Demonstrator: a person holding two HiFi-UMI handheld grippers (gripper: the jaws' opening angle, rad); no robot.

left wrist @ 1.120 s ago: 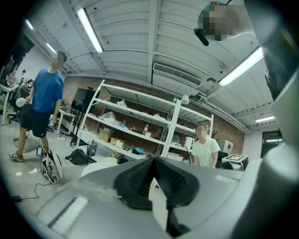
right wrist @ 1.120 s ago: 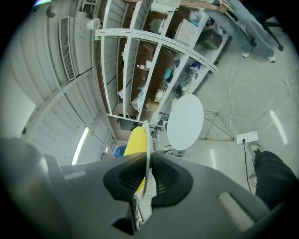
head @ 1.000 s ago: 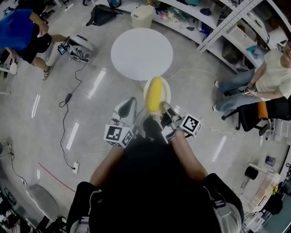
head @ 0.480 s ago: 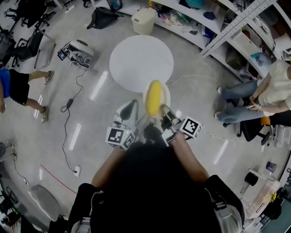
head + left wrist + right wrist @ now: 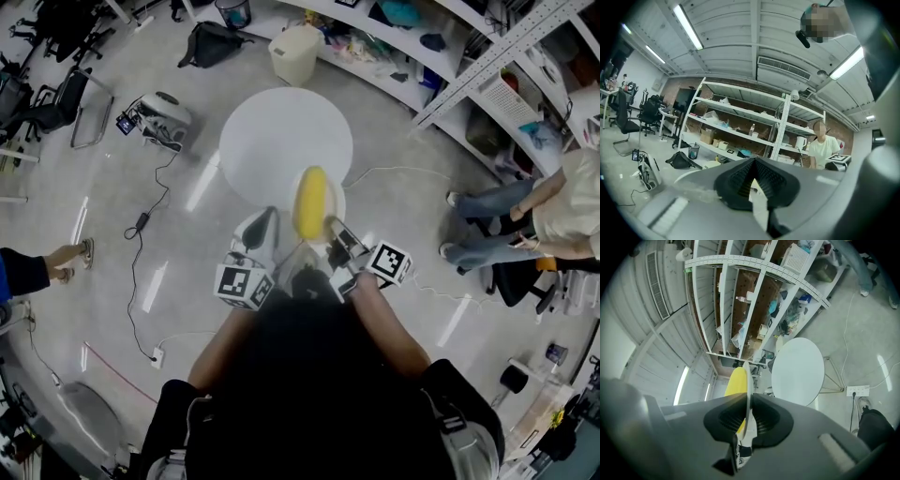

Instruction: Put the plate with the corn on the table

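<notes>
right tool [image 5: 334,228] clamps plate [image 5: 337,201] rim, corn [image 5: 310,202] lengthwise aboard; surface [image 5: 272,141] straight ahead; left tool [image 5: 267,218] jaws together, empty.

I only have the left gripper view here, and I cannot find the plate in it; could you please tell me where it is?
Observer: The right gripper has it. Its jaws are closed on the rim of the plate.
Operator: Thank you. Is the corn on it?
Observer: Yes, the yellow corn lies along the plate.
Operator: And where is it relative to the table?
Observer: In the head view the plate overlaps the near edge of the round white table. In the right gripper view the two look apart, so it seems not set down yet.
</notes>
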